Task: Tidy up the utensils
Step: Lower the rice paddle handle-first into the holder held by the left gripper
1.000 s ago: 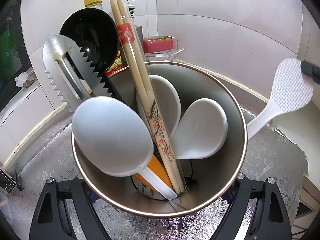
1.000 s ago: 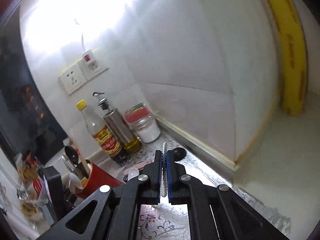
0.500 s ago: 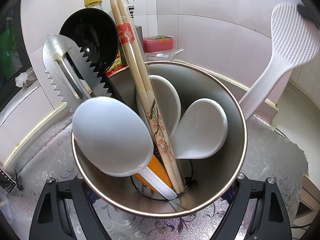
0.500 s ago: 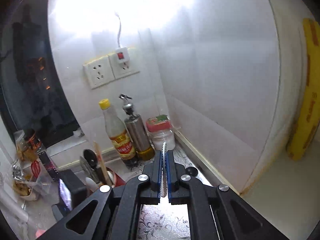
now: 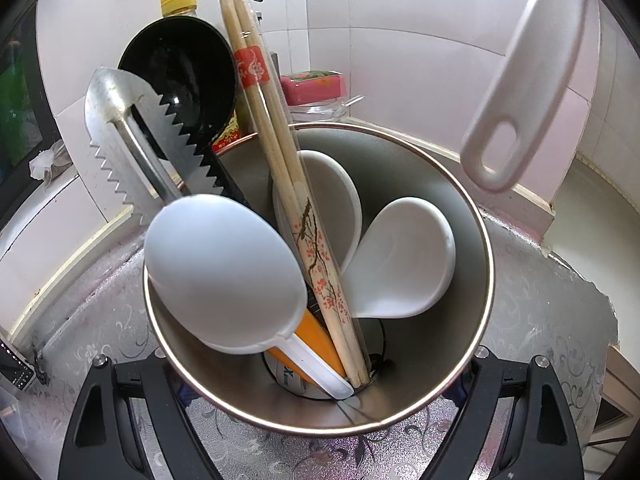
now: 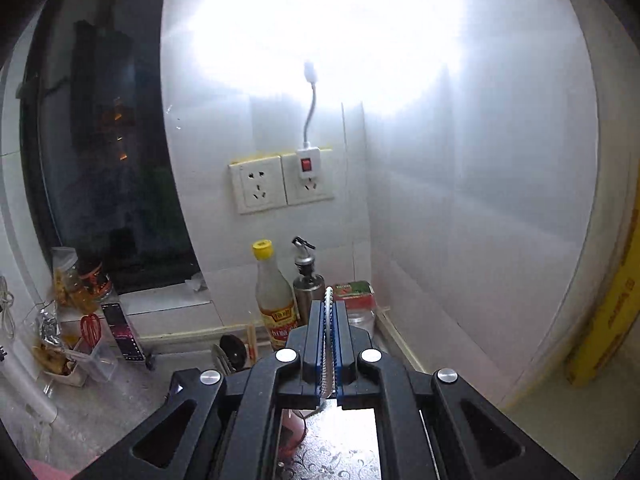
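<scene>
In the left wrist view my left gripper (image 5: 320,364) is shut on a steel utensil holder (image 5: 486,240), one finger on each side of it. Inside stand a white ladle (image 5: 224,272), wrapped chopsticks (image 5: 280,168), serrated metal tongs (image 5: 132,148), a black ladle (image 5: 180,72) and two white spoons (image 5: 400,260). A white rice paddle (image 5: 516,92) hangs in the air above the holder's right rim, looped handle end down. My right gripper (image 6: 329,316) is shut on that paddle (image 6: 329,300), seen edge-on between its blue pads.
Against the tiled corner wall stand a yellow-capped bottle (image 6: 274,296), a steel oil dispenser (image 6: 308,288) and a red-lidded jar (image 6: 354,300). Wall sockets (image 6: 260,190) sit above them. Bags and small containers (image 6: 72,344) crowd the left by the dark window.
The rice paddle has risen and swung from low at the right to high over the holder's right rim, handle now hanging down. The right view climbed and rolled upright. The left gripper stayed still.
</scene>
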{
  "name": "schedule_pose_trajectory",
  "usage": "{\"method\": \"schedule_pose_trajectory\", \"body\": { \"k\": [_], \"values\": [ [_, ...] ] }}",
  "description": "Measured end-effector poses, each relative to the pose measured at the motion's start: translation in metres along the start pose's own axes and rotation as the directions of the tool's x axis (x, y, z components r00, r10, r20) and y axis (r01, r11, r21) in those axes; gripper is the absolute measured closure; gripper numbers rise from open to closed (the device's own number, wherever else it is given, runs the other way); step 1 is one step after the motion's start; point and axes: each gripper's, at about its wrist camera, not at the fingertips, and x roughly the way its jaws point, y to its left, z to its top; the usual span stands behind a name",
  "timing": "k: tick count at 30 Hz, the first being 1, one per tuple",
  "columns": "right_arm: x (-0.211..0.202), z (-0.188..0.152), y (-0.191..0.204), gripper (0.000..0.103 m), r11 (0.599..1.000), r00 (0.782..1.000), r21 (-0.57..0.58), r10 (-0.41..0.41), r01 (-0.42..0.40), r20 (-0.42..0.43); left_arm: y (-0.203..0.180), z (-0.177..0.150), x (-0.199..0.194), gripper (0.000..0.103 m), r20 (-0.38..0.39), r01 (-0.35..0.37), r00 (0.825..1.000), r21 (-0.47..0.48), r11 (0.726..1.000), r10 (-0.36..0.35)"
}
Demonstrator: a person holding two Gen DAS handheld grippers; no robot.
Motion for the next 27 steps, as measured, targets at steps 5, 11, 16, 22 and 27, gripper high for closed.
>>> {"method": "schedule_pose_trajectory", "body": {
  "k": [5,11,16,22,27],
  "values": [
    [-0.001,0.007,0.017,0.099,0.999,1.0,-0.043,0.025,-0.024,0.009,0.001,0.001,0.0,0.014,-0.001,0.001,1.0,-0.001,1.0,-0.001],
    [0.018,0.0,0.03,0.099,0.997,0.998,-0.059,0.053,-0.055,-0.032,0.0,0.002,0.001,0.014,-0.002,0.0,1.0,0.001,1.0,0.0],
    [0.039,-0.011,0.04,0.099,0.994,0.993,-0.072,0.074,-0.08,-0.089,-0.001,0.002,0.001,0.014,-0.002,0.0,1.0,0.001,1.0,0.0],
    [0.06,-0.025,0.046,0.099,0.992,0.99,-0.081,0.093,-0.102,-0.107,-0.001,0.002,0.001,0.014,-0.002,0.002,1.0,-0.001,1.0,-0.002],
    [0.076,-0.037,0.049,0.099,0.99,0.984,-0.081,0.1,-0.113,-0.147,-0.001,0.002,0.001,0.014,-0.002,0.001,1.0,0.001,1.0,-0.001]
  ]
}}
